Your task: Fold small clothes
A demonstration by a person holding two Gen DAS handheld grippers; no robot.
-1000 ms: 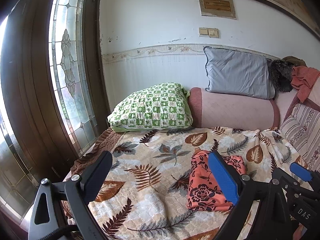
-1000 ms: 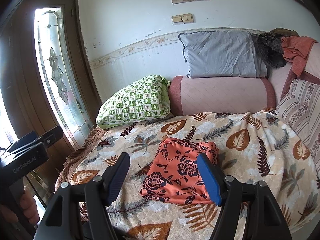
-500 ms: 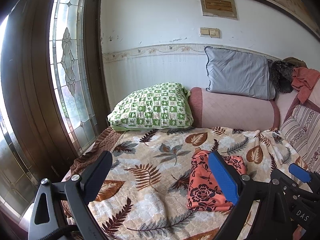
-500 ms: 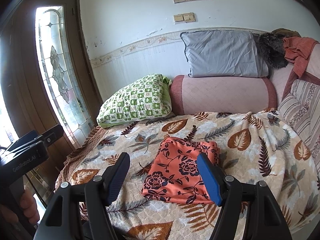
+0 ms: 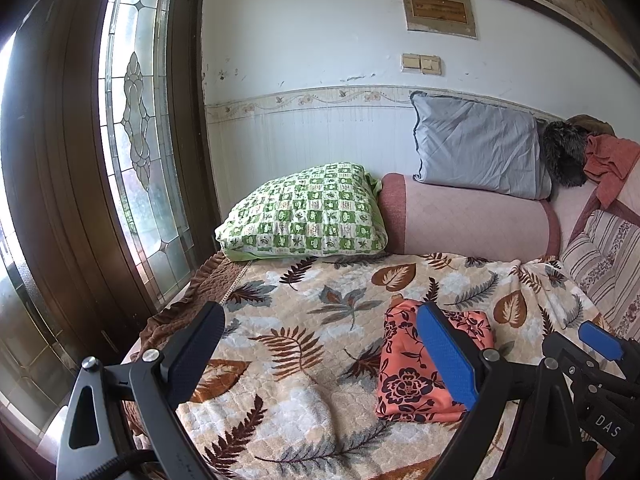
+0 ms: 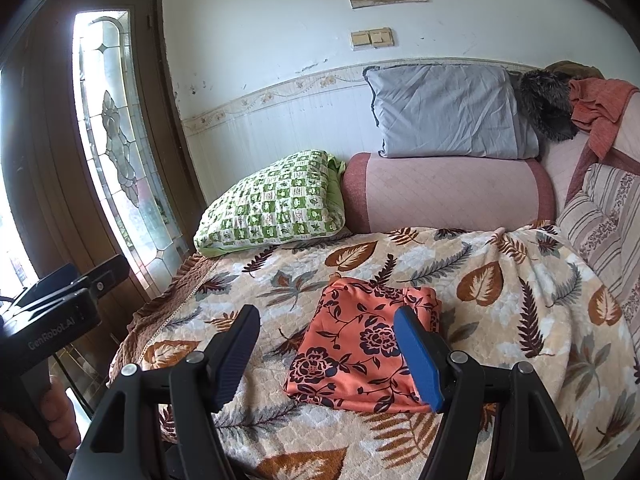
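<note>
Daylight from the stained-glass door (image 5: 136, 152) falls on a bed whose leaf-print blanket (image 5: 288, 344) carries the work. Over the last second almost nothing has shifted, so the fold looks finished. Left tongs (image 5: 320, 356) hang spread and empty above the blanket; the folded orange floral garment (image 6: 360, 344) lies flat to their right. Right tongs (image 6: 326, 354) hover directly over it, also wide apart, holding nothing.

Black left gripper (image 5: 320, 356) and right gripper (image 6: 326, 354) each pair one blue pad with silver screws.
</note>
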